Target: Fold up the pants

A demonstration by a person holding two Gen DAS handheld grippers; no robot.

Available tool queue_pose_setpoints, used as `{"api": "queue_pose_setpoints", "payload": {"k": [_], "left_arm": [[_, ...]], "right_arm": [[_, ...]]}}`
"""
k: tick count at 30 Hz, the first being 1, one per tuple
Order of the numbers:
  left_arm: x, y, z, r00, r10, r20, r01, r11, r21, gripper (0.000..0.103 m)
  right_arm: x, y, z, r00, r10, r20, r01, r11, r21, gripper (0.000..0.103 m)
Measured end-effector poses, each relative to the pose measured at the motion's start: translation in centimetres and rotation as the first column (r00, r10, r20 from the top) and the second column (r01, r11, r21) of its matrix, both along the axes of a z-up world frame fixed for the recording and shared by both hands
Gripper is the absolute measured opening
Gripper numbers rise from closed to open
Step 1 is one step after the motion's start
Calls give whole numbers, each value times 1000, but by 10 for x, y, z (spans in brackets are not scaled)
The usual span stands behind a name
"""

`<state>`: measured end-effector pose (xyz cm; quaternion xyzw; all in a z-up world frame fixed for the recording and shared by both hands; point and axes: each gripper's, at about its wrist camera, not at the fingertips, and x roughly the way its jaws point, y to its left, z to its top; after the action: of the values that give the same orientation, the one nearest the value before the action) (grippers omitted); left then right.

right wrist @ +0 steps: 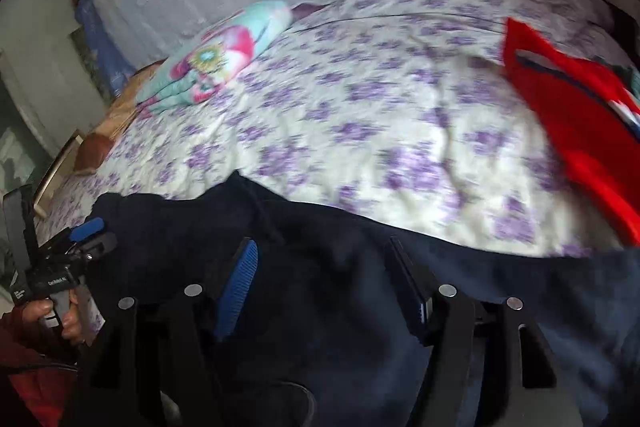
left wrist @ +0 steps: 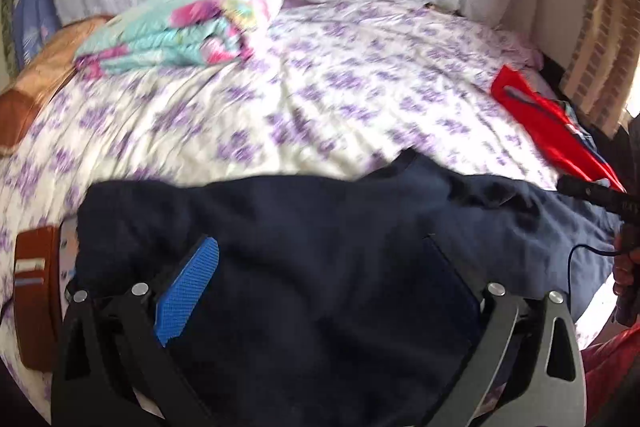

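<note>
Navy cloth, the pants (left wrist: 320, 247), lies spread on the near part of the bed (left wrist: 320, 99), flat and wide, prob. so a fold can be laid across it. Left wrist view: left gripper (left wrist: 316, 291) hangs over the pants w/ jaws wide apart; the blue pad (left wrist: 188, 291) shows on one finger, the other finger's pad is lost against the dark cloth, so whether a fold sits under it is hard to say; nothing looks pinched. Beyond the pants, a folded quilt (left wrist: 180, 27) at the far left of the bed and a red garment (left wrist: 548, 119) at its right edge, both well apart from the pants, kept out of the working area I'd guess. A brown wallet-like thing (left wrist: 36, 291) lies just left of the pants; blur stops me reading it. At the right rim only a bit of the right gripper's body and the person's hand show, cut off. Right wrist view: right gripper (right wrist: 328, 283) is released, fingers apart above the pants (right wrist: 360, 307), cloth below but not clamped. Left gripper (right wrist: 86, 231) sits at the pants' left end, hand (right wrist: 56, 311) on its grip; too small to tell its jaws here. Both views are smeared, and the pants' near edge, waistband and leg ends are hidden under the grippers or cut off by the frame.
</note>
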<state>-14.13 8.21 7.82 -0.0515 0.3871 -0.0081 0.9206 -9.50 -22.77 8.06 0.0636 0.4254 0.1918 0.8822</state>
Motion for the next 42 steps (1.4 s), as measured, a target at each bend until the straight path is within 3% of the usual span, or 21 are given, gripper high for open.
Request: {"api": "queue_pose_setpoints", "payload": {"k": [2, 4, 8, 11, 15, 16, 18, 19, 21, 25, 27, 29, 34, 37, 39, 42], "left_arm": [[11, -18, 1, 998, -64, -2, 64, 998, -2, 98], [23, -40, -4, 992, -127, -27, 127, 992, 1, 98], [36, -81, -18, 966, -246, -75, 247, 969, 6, 98], [40, -107, -28, 941, -323, -102, 328, 944, 34, 98], [49, -125, -62, 919, -349, -180, 366, 928, 66, 98], [50, -125, -75, 918, -349, -189, 367, 927, 70, 99], [38, -121, -78, 935, -342, -98, 349, 934, 72, 99], [37, -120, -78, 935, -341, -98, 348, 935, 68, 99], [39, -119, -77, 934, -339, -111, 347, 937, 54, 99], [36, -119, -77, 937, -335, -102, 342, 938, 62, 99], [36, -119, -77, 937, -335, -101, 342, 938, 61, 99], [37, -119, -77, 937, -335, -102, 342, 938, 61, 99], [40, -121, -74, 935, -329, -136, 341, 937, 76, 99], [43, -114, -64, 940, -292, -178, 310, 947, 84, 99], [39, -98, -51, 959, -245, -140, 259, 962, 91, 99], [32, -60, -32, 985, -146, -95, 150, 988, 44, 99]], "right_arm": [[-27, -62, -3, 985, -170, -26, 172, 983, 70, 66], [-61, -118, -7, 941, -333, -61, 338, 932, 128, 66], [-127, -196, -14, 810, -582, -71, 585, 797, 150, 62], [-146, -230, -25, 728, -677, -108, 684, 707, 182, 62], [-135, -251, -49, 691, -707, -149, 719, 652, 239, 59], [-129, -253, -53, 692, -706, -153, 718, 650, 248, 58], [-116, -251, -59, 698, -701, -148, 711, 653, 259, 58], [-111, -250, -60, 707, -692, -142, 701, 661, 267, 58], [-99, -245, -61, 741, -659, -129, 666, 695, 271, 47], [-86, -236, -60, 784, -609, -124, 618, 743, 257, 42], [-88, -241, -65, 773, -618, -143, 630, 725, 277, 27], [-91, -250, -72, 758, -626, -185, 647, 684, 336, 24], [-88, -235, -51, 772, -617, -150, 626, 701, 340, 17], [-79, -210, -20, 816, -574, -67, 564, 765, 311, 15], [-69, -186, 1, 858, -514, -10, 494, 820, 288, 15], [-48, -130, 25, 930, -361, 70, 336, 912, 236, 15]]}}
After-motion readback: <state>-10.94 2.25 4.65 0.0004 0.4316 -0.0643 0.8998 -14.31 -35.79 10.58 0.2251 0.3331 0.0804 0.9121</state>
